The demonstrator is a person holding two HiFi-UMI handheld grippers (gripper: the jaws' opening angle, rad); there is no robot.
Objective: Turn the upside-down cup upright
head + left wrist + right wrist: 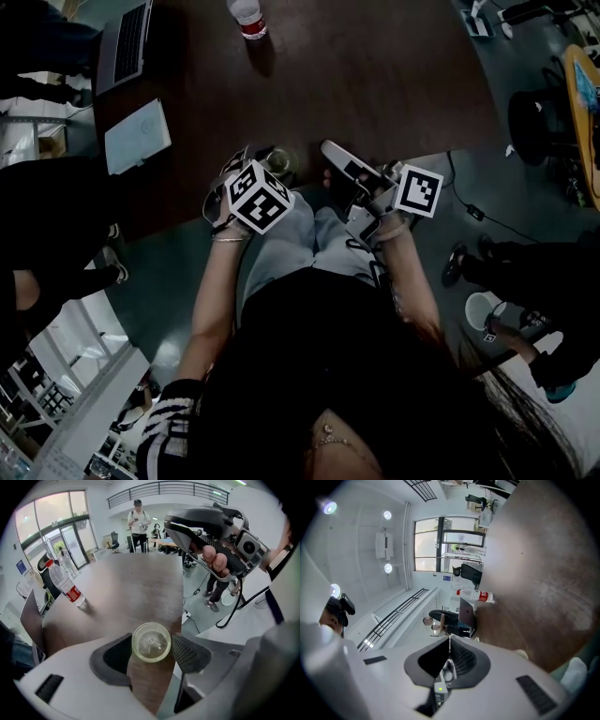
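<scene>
One clear plastic cup stands close to the near edge of a dark wooden tabletop. The left gripper points steeply down over it. Its jaws are spread wide, with a pad against the cup at 3 o'clock and another at 9 o'clock. The cup is seen end-on from above, a small nub at its centre. The right gripper, held level and rolled onto its side, has its jaws closed together on nothing.

Each gripper carries one cube of black-and-white square markers, two in all. From the cup, one water bottle stands at 12 o'clock near the far edge. Its label is red and the print is too small to read. One open laptop sits at 10 o'clock and one white notebook at 9 o'clock. One person stands in the bright hall beyond.
</scene>
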